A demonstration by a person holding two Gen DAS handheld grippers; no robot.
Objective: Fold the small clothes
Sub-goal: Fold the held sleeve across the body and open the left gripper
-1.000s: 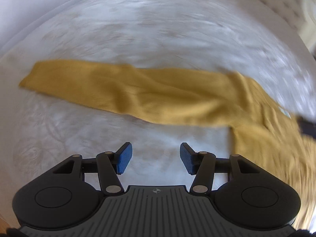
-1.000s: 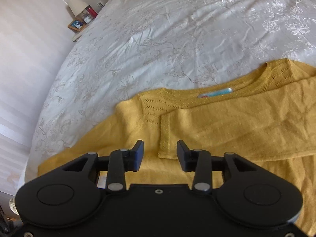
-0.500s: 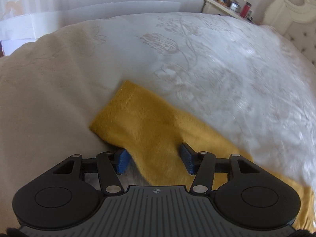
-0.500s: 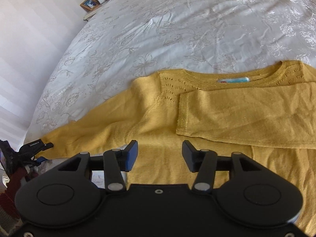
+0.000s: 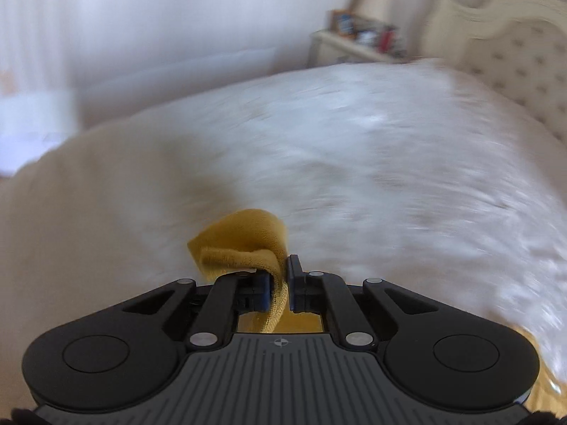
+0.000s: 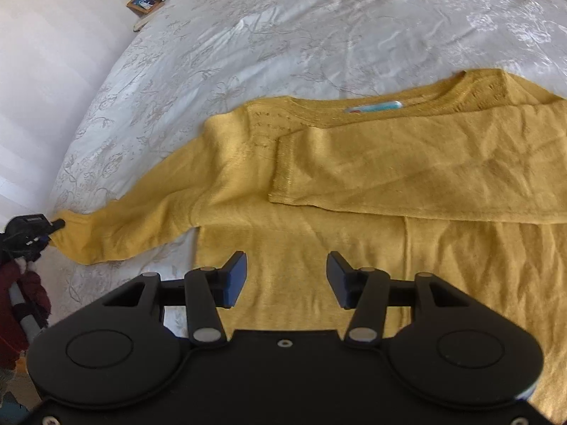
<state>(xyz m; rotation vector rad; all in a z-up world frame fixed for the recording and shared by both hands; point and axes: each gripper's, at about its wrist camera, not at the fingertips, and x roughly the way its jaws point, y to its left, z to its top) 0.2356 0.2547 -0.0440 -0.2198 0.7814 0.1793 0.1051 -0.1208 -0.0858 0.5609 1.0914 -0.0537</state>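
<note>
A mustard-yellow knit sweater (image 6: pixel 354 184) lies flat on the white bedspread. Its right sleeve is folded across the chest; its left sleeve (image 6: pixel 134 223) stretches out to the left. My left gripper (image 5: pixel 277 285) is shut on that sleeve's cuff (image 5: pixel 244 241), which bunches up above the jaws. It also shows at the left edge of the right wrist view (image 6: pixel 32 232), at the cuff end. My right gripper (image 6: pixel 286 278) is open and empty, hovering over the sweater's lower body.
The white embroidered bedspread (image 6: pixel 319 28) covers the bed. A nightstand with a lamp and a framed photo (image 6: pixel 145 1) stands at the far left corner. A tufted headboard (image 5: pixel 514 63) is at the right in the left wrist view. Dark red cloth (image 6: pixel 17 301) hangs beside the bed.
My left gripper closed on the left sleeve's cuff and lifted it. My right gripper drew back a little over the sweater and stayed open.
</note>
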